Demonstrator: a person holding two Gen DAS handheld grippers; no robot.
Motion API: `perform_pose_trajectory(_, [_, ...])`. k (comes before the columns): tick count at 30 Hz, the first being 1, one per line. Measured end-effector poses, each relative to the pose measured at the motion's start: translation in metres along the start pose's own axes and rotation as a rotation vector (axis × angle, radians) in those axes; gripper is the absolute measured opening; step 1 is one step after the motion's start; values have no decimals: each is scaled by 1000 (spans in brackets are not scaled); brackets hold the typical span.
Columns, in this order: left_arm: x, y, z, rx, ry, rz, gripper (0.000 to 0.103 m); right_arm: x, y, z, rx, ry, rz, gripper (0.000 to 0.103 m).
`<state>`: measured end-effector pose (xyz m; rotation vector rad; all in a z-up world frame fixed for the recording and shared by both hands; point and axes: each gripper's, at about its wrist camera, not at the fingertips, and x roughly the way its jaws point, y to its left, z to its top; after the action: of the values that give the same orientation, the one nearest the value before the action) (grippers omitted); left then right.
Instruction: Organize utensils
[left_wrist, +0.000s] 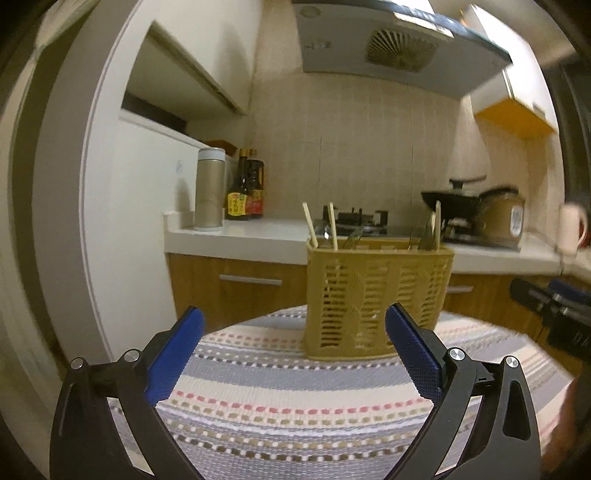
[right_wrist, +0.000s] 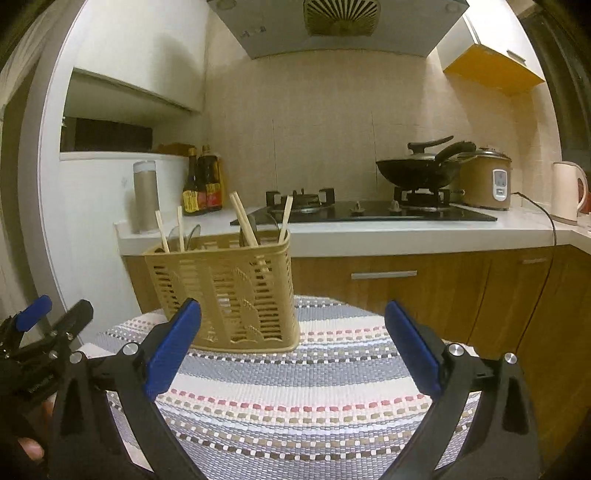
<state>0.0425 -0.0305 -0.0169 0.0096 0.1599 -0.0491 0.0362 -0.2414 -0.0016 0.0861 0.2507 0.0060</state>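
Left gripper (left_wrist: 295, 347) spread wide and empty, right gripper (right_wrist: 293, 345) likewise spread and empty, both over the striped cloth (right_wrist: 295, 406), tan utensil basket (left_wrist: 376, 295) upright near its far edge, chopsticks (right_wrist: 243, 221) and spoons standing inside, kitchen counter (right_wrist: 369, 236) beyond.

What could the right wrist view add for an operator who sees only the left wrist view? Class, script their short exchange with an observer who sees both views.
Operator: Is the right gripper open? I only catch its blurred edge.
Observer: Yes. Its jaws stand wide apart with nothing held, above the striped mat.
Operator: How many chopsticks stand at the right end of the basket? I make out one.
Observer: Three: two leaning together and one a little apart from them.
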Motion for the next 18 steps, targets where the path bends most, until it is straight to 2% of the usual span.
perform_pose_trajectory(2, [1, -6, -2, 49, 5, 4, 95, 3, 2, -1, -12, 5, -5, 95])
perform_pose_trajectory(8, [4, -9, -5, 63, 35, -9, 95, 2, 7, -2, -28, 2, 0, 95])
perform_pose_trajectory(18, [10, -3, -6, 26, 71, -3, 95, -1, 17, -4, -79, -17, -20, 95])
